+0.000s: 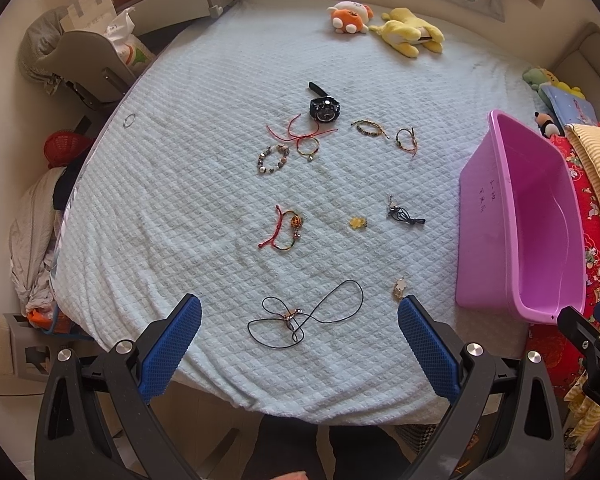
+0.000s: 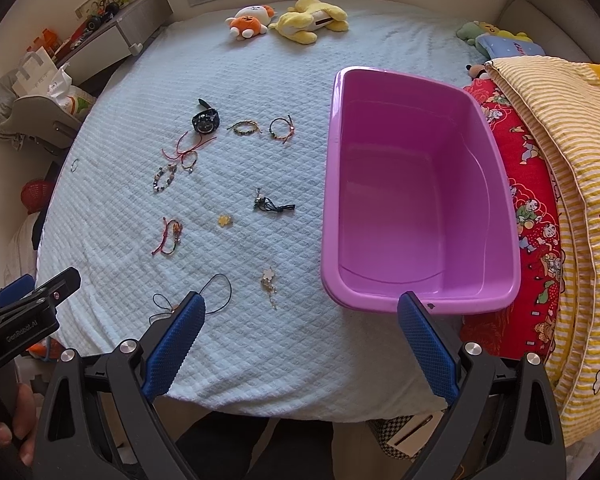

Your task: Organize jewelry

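Several pieces of jewelry lie on the pale blue bedspread (image 1: 204, 184). Nearest my open left gripper (image 1: 299, 312) is a black cord necklace (image 1: 300, 314), just ahead of its fingertips. Farther off lie a red cord bracelet (image 1: 286, 228), a yellow flower charm (image 1: 357, 223), a dark tassel charm (image 1: 404, 216), a beaded bracelet (image 1: 273, 159), a black watch (image 1: 324, 109) and a white flower pendant (image 2: 269, 278). An empty purple tub (image 2: 416, 196) stands on the right. My right gripper (image 2: 299, 310) is open, its right fingertip over the tub's near rim.
Plush toys (image 1: 384, 24) lie at the far end of the bed. A folded red quilt (image 2: 536, 220) and a yellow striped blanket (image 2: 568, 168) are piled right of the tub. A grey chair (image 1: 80, 68) and a red basket (image 1: 66, 148) stand off the bed's left edge.
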Demonstrator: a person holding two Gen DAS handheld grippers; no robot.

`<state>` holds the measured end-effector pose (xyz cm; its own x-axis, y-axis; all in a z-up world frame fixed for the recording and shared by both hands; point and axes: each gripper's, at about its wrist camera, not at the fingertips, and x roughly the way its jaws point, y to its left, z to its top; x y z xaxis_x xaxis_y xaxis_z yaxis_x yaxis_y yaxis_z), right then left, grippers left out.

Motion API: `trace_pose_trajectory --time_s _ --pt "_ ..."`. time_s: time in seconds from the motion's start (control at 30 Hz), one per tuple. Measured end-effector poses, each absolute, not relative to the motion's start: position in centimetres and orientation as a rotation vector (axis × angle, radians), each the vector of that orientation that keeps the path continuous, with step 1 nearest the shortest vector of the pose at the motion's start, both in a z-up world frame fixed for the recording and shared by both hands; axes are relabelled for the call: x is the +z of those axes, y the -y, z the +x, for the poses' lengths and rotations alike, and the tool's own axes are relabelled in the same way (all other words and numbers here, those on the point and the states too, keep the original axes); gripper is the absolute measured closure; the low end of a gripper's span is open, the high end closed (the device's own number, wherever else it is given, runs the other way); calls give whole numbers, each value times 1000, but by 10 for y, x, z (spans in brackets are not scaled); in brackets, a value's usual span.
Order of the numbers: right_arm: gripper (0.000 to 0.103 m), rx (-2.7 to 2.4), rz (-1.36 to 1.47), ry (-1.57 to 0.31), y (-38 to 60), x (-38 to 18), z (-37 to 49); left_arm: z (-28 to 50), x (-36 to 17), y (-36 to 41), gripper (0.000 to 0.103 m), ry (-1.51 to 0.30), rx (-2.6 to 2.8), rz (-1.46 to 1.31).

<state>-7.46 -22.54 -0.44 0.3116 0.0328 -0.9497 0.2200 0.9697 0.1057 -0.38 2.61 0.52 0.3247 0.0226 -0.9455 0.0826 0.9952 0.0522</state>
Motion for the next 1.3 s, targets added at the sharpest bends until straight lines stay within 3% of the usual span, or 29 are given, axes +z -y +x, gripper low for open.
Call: trace_pose_trajectory --time_s 0.63,1.3 --pt "11 123 212 -1296 194 -101 -109 -73 -96 -85 6 -1274 119 32" --pt "11 -13 167 -1166 165 -253 -68 -50 -245 -70 7 -1126 -28 -3"
